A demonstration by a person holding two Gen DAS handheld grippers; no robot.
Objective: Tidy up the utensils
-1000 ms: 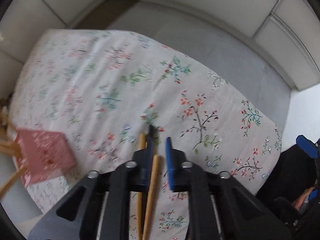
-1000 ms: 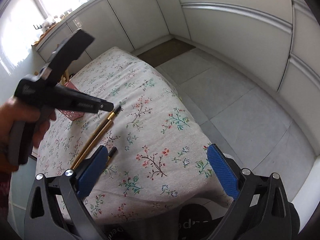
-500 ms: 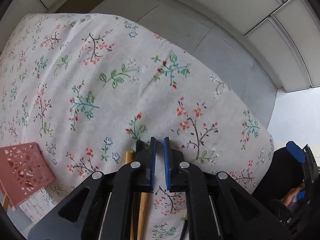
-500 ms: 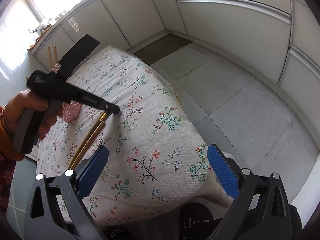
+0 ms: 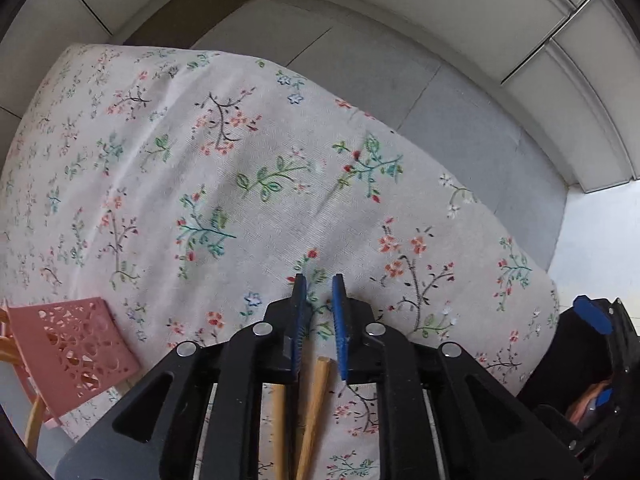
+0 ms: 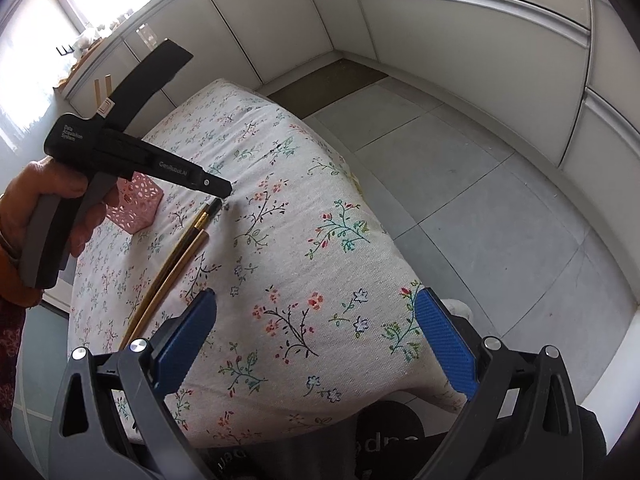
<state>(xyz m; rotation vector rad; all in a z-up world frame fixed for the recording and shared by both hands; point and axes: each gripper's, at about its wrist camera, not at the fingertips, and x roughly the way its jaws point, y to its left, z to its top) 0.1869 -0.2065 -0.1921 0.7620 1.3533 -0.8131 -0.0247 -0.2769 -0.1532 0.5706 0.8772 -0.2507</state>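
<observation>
Wooden chopsticks (image 6: 176,266) lie on the floral tablecloth (image 6: 288,216); one has a dark tip. In the left wrist view their ends (image 5: 316,392) show below my left gripper (image 5: 319,282), whose blue pads stand a narrow gap apart with nothing between them. In the right wrist view the left gripper (image 6: 224,190) hovers just above the dark chopstick tip. A pink perforated holder (image 6: 134,208) stands behind it and also shows in the left wrist view (image 5: 72,348). My right gripper (image 6: 316,332) is wide open and empty at the table's near edge.
The table's far and right edges drop to a grey tiled floor (image 6: 460,184). White cabinets (image 6: 280,12) line the walls. More wooden sticks (image 5: 32,420) lie beside the holder at the left edge of the left wrist view.
My left gripper has closed from a wider gap to a narrow one and drawn back along the chopsticks, lifting slightly. The right gripper has stayed in place, open.
</observation>
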